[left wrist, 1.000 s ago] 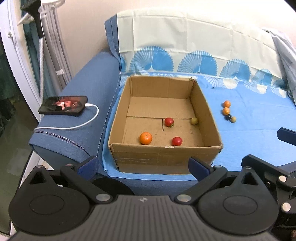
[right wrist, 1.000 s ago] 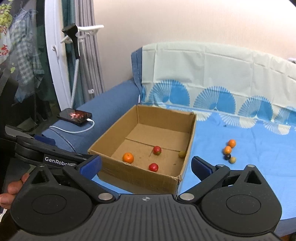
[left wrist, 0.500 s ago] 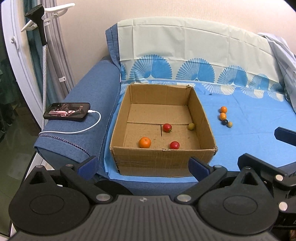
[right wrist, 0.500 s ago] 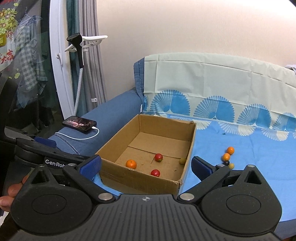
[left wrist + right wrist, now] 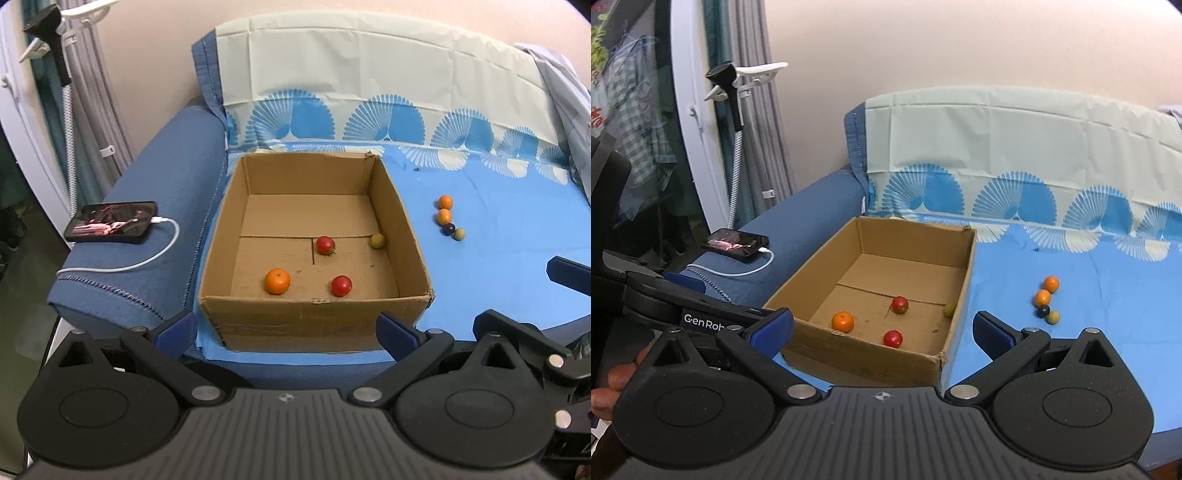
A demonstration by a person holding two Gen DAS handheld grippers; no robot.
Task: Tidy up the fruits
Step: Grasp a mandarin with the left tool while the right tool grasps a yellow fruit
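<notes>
Reaching with both grippers' fingers (image 5: 991, 332) spread wide and empty risks nudging the 4 clustered fruits (image 5: 1047, 301) apart on the sofa's soft blue sheet (image 5: 1108, 295).

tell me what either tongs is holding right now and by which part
Nothing is held. The left tongs and right tongs are both open and empty, short of the cardboard box.
</notes>
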